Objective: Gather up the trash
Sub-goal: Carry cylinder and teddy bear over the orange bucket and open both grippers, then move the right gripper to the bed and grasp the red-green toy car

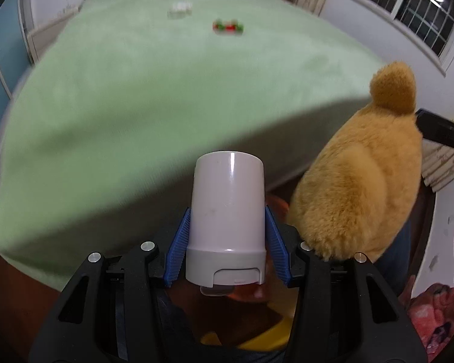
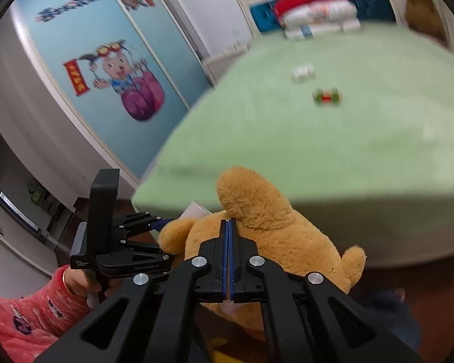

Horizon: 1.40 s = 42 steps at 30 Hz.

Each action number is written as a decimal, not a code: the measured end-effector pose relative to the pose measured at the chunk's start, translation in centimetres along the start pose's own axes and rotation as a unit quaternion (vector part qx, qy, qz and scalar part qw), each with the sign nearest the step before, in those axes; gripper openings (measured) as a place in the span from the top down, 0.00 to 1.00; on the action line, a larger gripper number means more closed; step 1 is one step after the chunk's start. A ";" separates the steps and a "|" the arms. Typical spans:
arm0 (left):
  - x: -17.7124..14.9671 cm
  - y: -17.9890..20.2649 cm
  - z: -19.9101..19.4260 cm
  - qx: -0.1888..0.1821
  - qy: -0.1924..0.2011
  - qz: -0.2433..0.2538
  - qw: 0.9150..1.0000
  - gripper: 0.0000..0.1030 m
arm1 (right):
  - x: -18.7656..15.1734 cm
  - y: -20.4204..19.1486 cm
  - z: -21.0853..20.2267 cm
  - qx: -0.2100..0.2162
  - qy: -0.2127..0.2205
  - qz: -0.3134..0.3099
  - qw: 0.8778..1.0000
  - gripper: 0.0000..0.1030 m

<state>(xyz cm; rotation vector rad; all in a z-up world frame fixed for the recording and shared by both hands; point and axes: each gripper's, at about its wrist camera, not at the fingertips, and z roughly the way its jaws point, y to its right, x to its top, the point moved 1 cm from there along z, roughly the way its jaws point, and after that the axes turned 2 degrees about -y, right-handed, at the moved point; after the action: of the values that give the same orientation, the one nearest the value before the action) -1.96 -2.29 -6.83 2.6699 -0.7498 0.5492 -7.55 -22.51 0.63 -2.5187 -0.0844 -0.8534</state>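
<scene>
Bedroom; a pale green plush bedspread [image 1: 154,90] fills the frame. Left gripper [image 1: 227,242] clamps a white cylindrical plastic container [image 1: 227,220] at lower centre. A red-and-green wrapper [image 1: 228,27] lies upper centre, straight ahead, long axis crosswise. Right gripper [image 2: 229,260] pinches a tan plush bear [image 2: 275,242].

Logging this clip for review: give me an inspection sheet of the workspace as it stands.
Surface: green bed cover, blurred.
Job's things: white container held upside down; white scrap and red-green wrapper lying apart on the bed.
Clutter: brown plush toy; folded bedding at the headboard.
Grippers: left gripper clamps the container; right gripper shut on the plush.
Cables: nothing seen.
Surroundings: cartoon wardrobe door, window.
</scene>
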 end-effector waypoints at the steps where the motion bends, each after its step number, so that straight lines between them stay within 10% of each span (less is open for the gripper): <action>1: -0.6 0.0 1.1 -0.001 -0.015 -0.004 1.000 0.54 | -1.0 0.7 1.4 -0.002 -0.020 0.010 1.000 1.00; 8: -5.0 0.4 10.6 0.016 -0.126 -0.017 0.992 0.52 | -5.7 4.5 8.4 -0.036 -0.115 0.063 0.991 0.96; 11: -5.8 1.0 12.2 0.014 -0.145 -0.016 0.989 0.27 | -5.7 5.4 8.6 -0.062 -0.112 0.073 0.989 0.49; 25: -2.3 1.9 8.4 0.027 -0.076 0.010 0.997 0.19 | -3.4 5.4 5.7 -0.067 -0.062 0.064 0.994 0.42; 42: 5.1 -0.8 2.9 0.045 0.014 -0.016 0.999 0.17 | 7.4 6.5 5.2 -0.095 0.009 0.020 0.995 0.30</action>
<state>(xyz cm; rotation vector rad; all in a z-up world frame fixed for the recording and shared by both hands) 3.34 -4.98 -7.30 2.7450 -0.6897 0.6266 2.62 -26.52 -1.39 -2.6783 0.0561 -0.9058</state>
